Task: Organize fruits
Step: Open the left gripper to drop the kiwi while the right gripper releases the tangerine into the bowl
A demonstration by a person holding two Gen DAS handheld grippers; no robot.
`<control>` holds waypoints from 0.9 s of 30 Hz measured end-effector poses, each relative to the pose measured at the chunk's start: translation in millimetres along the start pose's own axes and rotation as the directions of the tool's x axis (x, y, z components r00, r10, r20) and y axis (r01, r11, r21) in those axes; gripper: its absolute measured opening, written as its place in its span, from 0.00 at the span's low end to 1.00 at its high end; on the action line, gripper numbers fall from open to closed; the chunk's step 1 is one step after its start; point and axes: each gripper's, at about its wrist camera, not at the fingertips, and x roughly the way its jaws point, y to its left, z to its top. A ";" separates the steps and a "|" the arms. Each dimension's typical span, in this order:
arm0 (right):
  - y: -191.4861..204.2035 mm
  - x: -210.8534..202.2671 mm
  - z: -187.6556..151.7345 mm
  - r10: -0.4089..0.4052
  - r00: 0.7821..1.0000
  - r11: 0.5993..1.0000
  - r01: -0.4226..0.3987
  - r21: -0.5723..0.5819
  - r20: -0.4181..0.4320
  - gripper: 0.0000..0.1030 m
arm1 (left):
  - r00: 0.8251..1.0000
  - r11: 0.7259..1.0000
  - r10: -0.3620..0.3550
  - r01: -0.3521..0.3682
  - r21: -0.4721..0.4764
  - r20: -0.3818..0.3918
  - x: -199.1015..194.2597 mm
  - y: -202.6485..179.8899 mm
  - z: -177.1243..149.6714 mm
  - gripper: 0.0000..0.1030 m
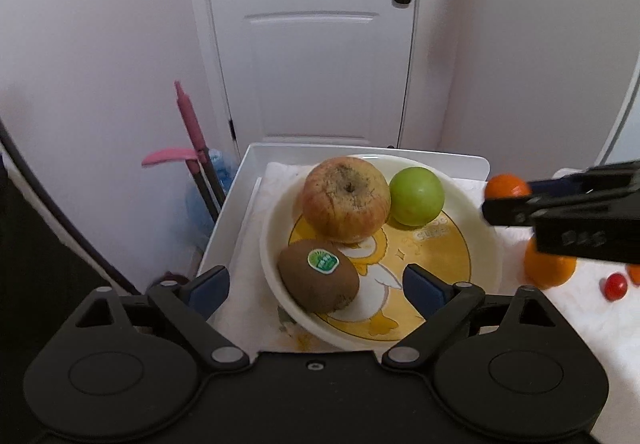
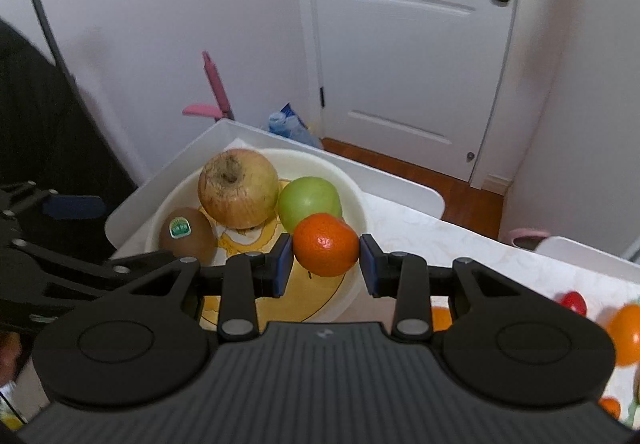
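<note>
A white bowl [image 1: 276, 220] with a yellow duck print holds a wrinkled red-yellow apple [image 1: 346, 200], a green apple [image 1: 417, 196] and a kiwi [image 1: 318, 276] with a green sticker. My left gripper [image 1: 316, 284] is open, its pads on either side of the kiwi at the bowl's near rim, not touching it. My right gripper [image 2: 326, 262] is shut on a small orange [image 2: 326, 244] and holds it above the bowl's right rim [image 2: 362, 220]. It also shows in the left wrist view [image 1: 506, 188].
The bowl sits in a white tray [image 1: 224, 228] on a white table. To the right lie another orange [image 1: 550, 268], a red cherry tomato [image 1: 615, 286] and more small fruits [image 2: 626, 332]. A door, a pink-handled broom and a water bottle stand behind.
</note>
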 end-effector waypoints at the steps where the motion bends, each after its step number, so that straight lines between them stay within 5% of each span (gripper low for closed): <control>1: 0.8 5.0 -0.3 0.002 1.000 1.000 -0.002 -0.012 -0.008 0.49 | 1.000 1.000 -0.004 0.004 -0.014 -0.006 0.4 0.8 -0.7 0.96; 12: 10.0 39.5 -7.2 0.037 0.998 0.993 -0.043 -0.107 -0.053 0.53 | 0.998 0.998 0.054 -0.056 -0.030 -0.043 0.3 1.9 -14.0 0.96; 13: 10.5 37.6 -7.0 0.044 0.998 0.993 -0.048 -0.106 -0.041 0.58 | 0.998 0.998 0.051 -0.053 -0.036 -0.047 -0.5 2.6 -14.9 0.96; 15: 10.9 31.8 -6.1 0.036 0.999 0.995 -0.038 -0.096 -0.015 0.89 | 0.997 0.997 0.058 -0.061 -0.048 -0.053 -3.0 3.7 -16.0 0.96; 17: 10.3 24.4 -4.7 0.030 1.000 0.996 -0.030 -0.083 0.007 0.99 | 0.996 0.996 0.068 -0.071 -0.062 -0.050 -7.6 5.0 -16.1 0.96; 27: 12.1 -3.4 -4.1 -0.001 1.000 1.000 0.001 -0.028 -0.002 0.99 | 0.996 0.996 0.083 -0.084 -0.022 -0.024 -28.0 4.3 -14.7 0.96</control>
